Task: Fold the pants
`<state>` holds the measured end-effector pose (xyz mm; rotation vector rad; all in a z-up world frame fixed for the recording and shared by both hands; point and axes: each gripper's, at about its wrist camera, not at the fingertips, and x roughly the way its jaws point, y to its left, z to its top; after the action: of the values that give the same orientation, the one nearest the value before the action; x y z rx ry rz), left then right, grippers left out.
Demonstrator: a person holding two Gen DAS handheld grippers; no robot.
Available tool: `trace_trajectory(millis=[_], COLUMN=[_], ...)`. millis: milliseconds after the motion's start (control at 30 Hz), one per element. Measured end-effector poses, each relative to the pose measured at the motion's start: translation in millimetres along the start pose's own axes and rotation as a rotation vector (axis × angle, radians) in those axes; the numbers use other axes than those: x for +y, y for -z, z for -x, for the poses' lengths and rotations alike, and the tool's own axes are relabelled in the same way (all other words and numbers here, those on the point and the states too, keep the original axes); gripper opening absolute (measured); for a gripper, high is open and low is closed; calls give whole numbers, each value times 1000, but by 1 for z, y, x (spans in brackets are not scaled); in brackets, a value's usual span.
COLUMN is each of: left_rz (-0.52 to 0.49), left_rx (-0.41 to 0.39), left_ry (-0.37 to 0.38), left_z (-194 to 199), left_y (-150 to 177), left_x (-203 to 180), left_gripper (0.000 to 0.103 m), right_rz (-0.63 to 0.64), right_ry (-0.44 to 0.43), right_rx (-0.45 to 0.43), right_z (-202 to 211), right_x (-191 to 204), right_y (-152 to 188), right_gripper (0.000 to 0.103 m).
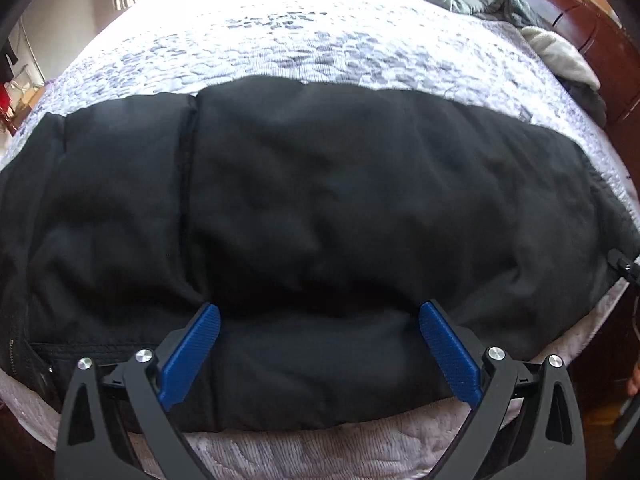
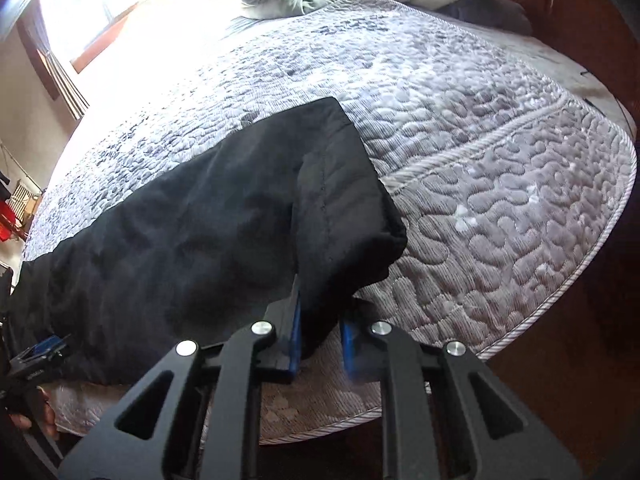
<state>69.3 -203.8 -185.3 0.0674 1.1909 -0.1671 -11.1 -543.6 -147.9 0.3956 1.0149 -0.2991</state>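
Right tool [image 2: 318, 338] pinches the leg end of the black pants [image 2: 224, 224], likely ready to carry it over for a fold. Left tool [image 1: 320, 354], spread wide, straddles the near edge of the pants, laid flat across the bed [image 2: 500, 184].

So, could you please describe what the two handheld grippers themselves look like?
Both match: the left gripper and right gripper have matte black angular linkage arms with triangular cutouts, round silver pivot bolts, and flat blue ribbed fingers.
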Motion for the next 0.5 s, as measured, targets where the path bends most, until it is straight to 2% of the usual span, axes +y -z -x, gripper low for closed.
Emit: trace_trajectory(millis=[67,133,300,400,500], left_rz=[2,5,5,4,5], left_rx=[-22,-24,-22,-26,-25], left_ry=[-15,6,30,23,25], left_z=[-2,-2,-2,-2,-3], left_y=[3,4,6,6,7], left_x=[-2,1,8,6,7], left_gripper=[100,100,100,100,100], right_rz=[-37,-50,-14,9,12], right_ry=[-23,-32,1,12,-32], right_rx=[5,0,-27,-69,-134], right_z=[0,2,11,24,45], right_x=[-6,-6,5,15,27], right_y=[5,5,-1,-6,-11], right_gripper=[14,14,14,14,13])
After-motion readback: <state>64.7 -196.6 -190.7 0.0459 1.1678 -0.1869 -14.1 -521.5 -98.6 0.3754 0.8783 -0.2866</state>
